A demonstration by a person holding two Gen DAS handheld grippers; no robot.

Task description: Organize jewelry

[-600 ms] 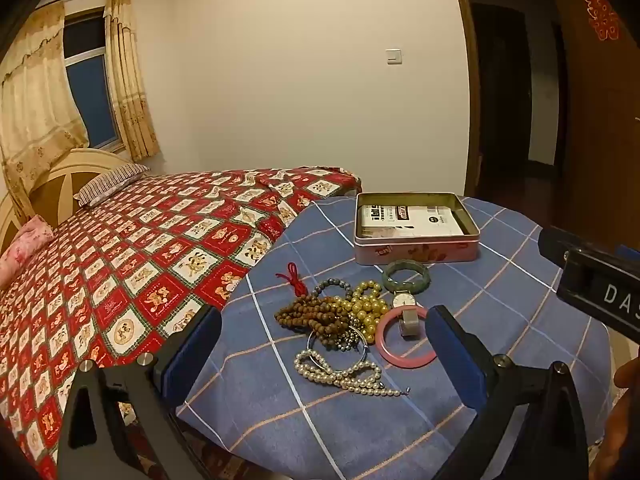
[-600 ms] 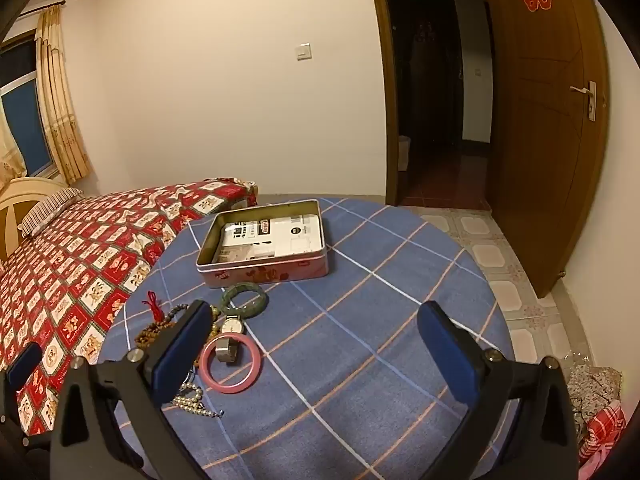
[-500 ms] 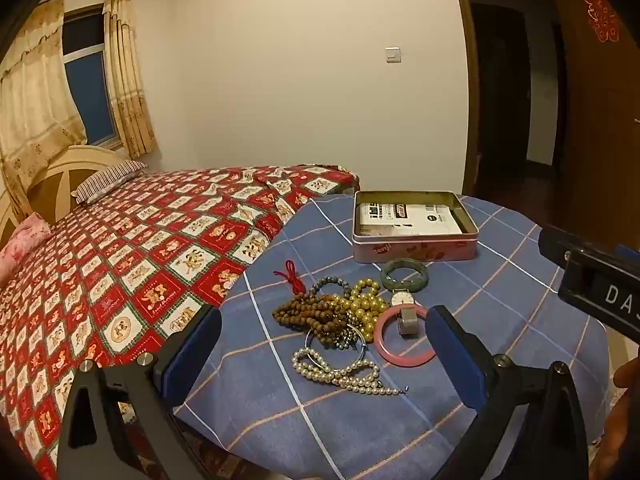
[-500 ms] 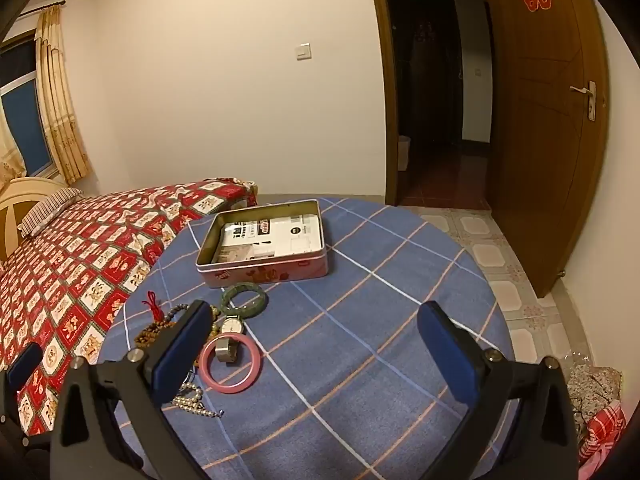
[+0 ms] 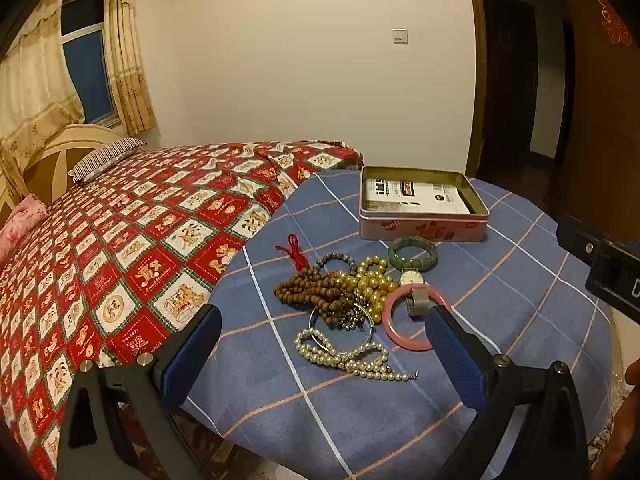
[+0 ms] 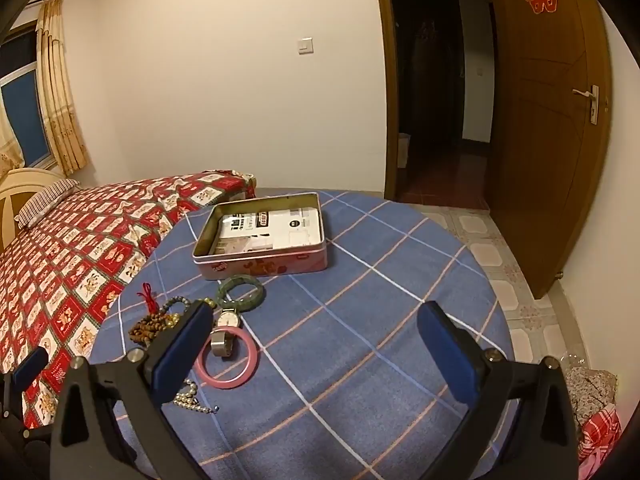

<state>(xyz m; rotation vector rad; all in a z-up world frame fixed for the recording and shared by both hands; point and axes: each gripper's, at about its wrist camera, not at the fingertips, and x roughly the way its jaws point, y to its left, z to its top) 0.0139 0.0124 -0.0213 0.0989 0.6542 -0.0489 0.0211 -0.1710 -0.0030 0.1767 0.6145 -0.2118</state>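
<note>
Jewelry heap [image 5: 352, 304] on blue-checked counter [image 5: 520, 280], just before open tin [image 5: 424, 208]. Left view shows us the whole pearl strand [image 5: 348, 354], its length running left to right; right view hides most behind a finger. Left hand-held gripper [image 5: 324, 354] and right hand-held gripper [image 6: 316, 354] both gape wide, empty; heap lies ahead of the left, ahead-left of the right.

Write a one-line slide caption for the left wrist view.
Open left gripper hovers over tangled beads, pearls, a pink bangle and a watch, near an open tin.
</note>
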